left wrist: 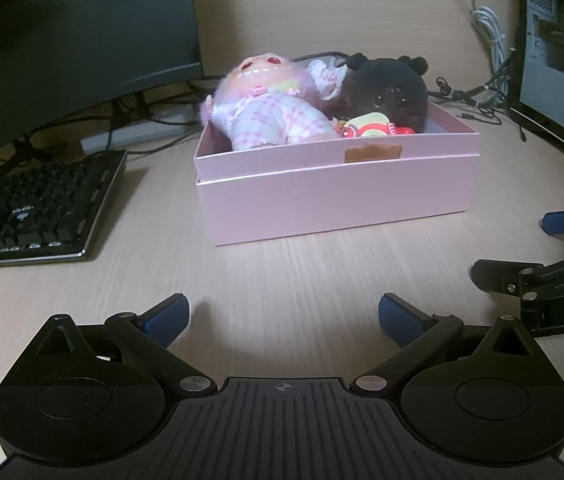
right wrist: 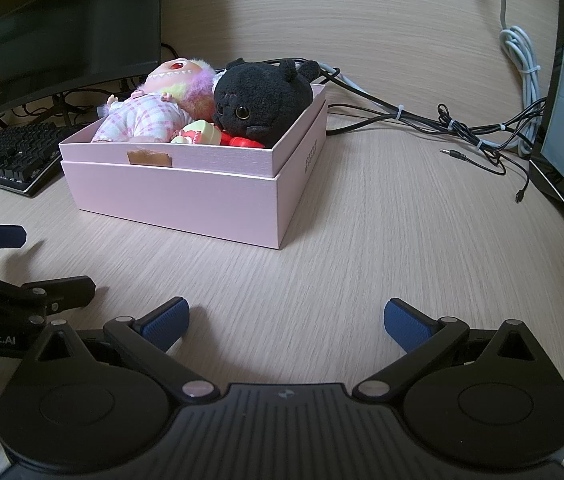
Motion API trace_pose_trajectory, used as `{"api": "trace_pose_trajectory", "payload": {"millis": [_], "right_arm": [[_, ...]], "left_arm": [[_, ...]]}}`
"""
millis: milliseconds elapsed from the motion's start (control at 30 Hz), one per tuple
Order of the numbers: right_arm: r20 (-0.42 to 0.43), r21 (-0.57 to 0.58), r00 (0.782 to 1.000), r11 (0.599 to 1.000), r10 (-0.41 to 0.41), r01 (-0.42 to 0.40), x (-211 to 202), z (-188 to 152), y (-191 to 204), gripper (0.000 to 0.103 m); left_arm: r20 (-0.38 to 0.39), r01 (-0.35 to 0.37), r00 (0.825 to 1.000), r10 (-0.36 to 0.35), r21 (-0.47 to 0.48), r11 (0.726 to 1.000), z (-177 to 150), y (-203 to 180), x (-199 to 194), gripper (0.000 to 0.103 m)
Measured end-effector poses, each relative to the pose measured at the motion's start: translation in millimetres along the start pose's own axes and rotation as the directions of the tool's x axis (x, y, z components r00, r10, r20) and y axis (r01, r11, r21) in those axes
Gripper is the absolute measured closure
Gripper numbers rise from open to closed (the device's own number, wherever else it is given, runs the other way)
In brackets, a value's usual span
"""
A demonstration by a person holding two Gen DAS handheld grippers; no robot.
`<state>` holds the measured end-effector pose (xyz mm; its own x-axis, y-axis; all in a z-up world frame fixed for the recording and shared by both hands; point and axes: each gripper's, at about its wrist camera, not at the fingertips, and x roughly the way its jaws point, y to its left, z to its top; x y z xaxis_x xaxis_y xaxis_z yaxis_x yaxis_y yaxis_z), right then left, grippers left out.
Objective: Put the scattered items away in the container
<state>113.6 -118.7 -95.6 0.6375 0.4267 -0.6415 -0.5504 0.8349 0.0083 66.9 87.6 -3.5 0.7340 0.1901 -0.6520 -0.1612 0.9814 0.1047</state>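
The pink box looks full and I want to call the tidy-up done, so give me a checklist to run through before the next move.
1. Left gripper empty, jaws apart: ok.
2. Right gripper empty, jaws apart: ok.
3. Toys inside the pink box: ok. The doll in checked clothes, the black cat plush and the small red and yellow toy lie in it.
4. Contents below the rim: not ok, doll and plush stick up above it.
5. No toy left on the desk: ok in both views; what lies outside them, cannot tell.
6. Loose cables clear of the box: ok beside it; behind the box, cannot tell.
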Motion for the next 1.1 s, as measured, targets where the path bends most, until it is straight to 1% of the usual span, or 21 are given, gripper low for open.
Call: {"api": "trace_pose_trajectory", "payload": {"millis": [600,867,1100], "right_arm": [[0.0,0.0,1.0,1.0,0.0,0.0,0.1,0.0,0.0,0.0],[0.0,0.0,1.0,1.0,0.0,0.0,0.2,0.1,0.1,0.0],[0.0,0.0,1.0,1.0,0.0,0.0,0.2,0.1,0.1,0.0]], "left_arm": [[-0.007,0.021,1.0,-0.021,-0.02,1.0,0.5,2.8,3.4,0.0],[-0.018,0.045,0.999,-0.046,-0.048,0.998,0.1,7.8,5.3,0.0],[-0.017,0.057,0.998,-0.058,-0.052,0.997,-0.7,9.5,5.5,0.0]]}}
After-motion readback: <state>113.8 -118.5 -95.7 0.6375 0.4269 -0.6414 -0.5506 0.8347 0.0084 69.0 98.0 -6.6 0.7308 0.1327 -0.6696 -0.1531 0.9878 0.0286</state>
